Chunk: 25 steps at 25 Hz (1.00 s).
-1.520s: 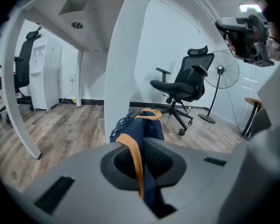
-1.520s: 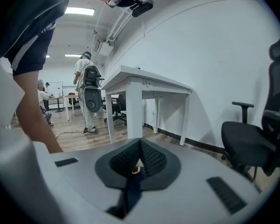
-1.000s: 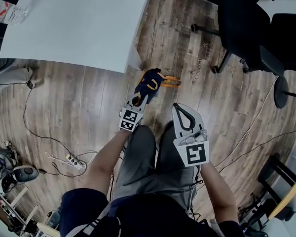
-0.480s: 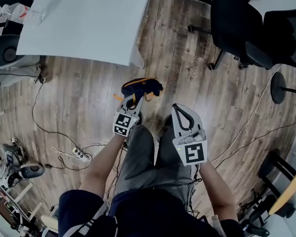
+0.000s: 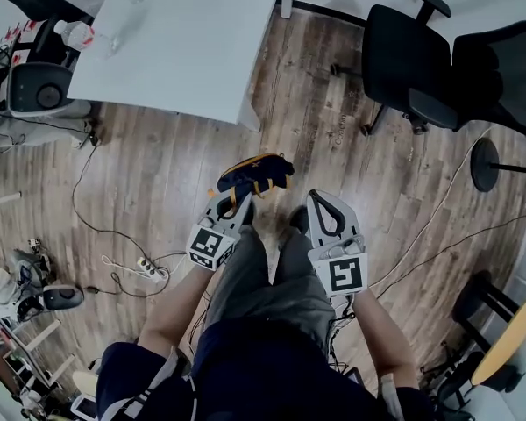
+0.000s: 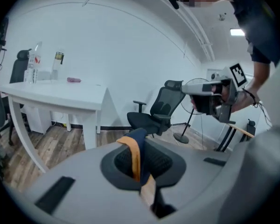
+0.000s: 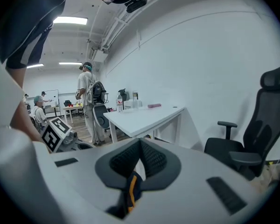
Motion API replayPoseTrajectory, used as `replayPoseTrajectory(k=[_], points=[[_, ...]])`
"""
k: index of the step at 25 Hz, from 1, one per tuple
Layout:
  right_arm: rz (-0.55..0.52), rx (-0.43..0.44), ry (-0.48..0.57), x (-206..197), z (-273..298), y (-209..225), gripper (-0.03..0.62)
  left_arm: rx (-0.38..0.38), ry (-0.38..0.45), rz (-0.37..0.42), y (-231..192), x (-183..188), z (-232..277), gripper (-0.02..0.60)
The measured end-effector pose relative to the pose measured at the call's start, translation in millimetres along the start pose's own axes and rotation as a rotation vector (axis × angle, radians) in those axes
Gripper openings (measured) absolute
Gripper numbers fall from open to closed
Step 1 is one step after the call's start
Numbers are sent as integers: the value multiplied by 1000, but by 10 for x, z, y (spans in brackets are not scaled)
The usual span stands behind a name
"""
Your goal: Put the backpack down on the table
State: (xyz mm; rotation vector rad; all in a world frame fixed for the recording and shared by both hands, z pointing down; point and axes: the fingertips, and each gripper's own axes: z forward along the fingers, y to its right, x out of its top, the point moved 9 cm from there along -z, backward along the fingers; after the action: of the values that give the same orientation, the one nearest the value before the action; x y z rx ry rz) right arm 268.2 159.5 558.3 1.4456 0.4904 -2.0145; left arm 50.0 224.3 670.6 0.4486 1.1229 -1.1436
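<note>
Navy-and-orange backpack (image 5: 254, 175) up off the wood floor (image 5: 158, 174), bunched at the tip of the left gripper (image 5: 236, 199), just ahead of the person's knees. Left fingers closed on its orange strap (image 6: 133, 155), pinched between the dark pads. Right gripper (image 5: 321, 197) just to the right, fingers closed too, a narrow navy-and-orange strip (image 7: 131, 190) caught low between them; impossible to tell from the head view where that strip leads.

White tabletop (image 5: 184, 42) ahead and to the left, well apart from the backpack, with bare floor between. Black office chair (image 5: 403, 64) right of the table, a second chair (image 5: 500, 55) beyond it. White power strip (image 5: 149, 267) and loose cables (image 5: 96, 209) on the floor at the left, apart from the backpack. Standing person (image 7: 86, 94) past the table's far end in the right gripper view.

A second ago: flat on the floor near the table's corner, orange straps spread out. Now lifted and gathered, left gripper drawn back toward the body, right gripper roughly where it was.

Clear bottles (image 6: 35, 62) upright near the tabletop's far end, contents unreadable. Backpack's inside hidden.
</note>
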Motion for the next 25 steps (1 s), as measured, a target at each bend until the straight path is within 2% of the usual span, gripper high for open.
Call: replayPoseTrajectory(k=[10,17,25], points=[[-7,-30,51,848,-425,214,2,-66,80,161,633,1333,-667,12],[-49,-6,83,1287,-574,391,2,16,190,119,829,2166,-1040,12],[-67,40,135,1614,-601,546,2,110,299,201,994,3137,-1467,12]])
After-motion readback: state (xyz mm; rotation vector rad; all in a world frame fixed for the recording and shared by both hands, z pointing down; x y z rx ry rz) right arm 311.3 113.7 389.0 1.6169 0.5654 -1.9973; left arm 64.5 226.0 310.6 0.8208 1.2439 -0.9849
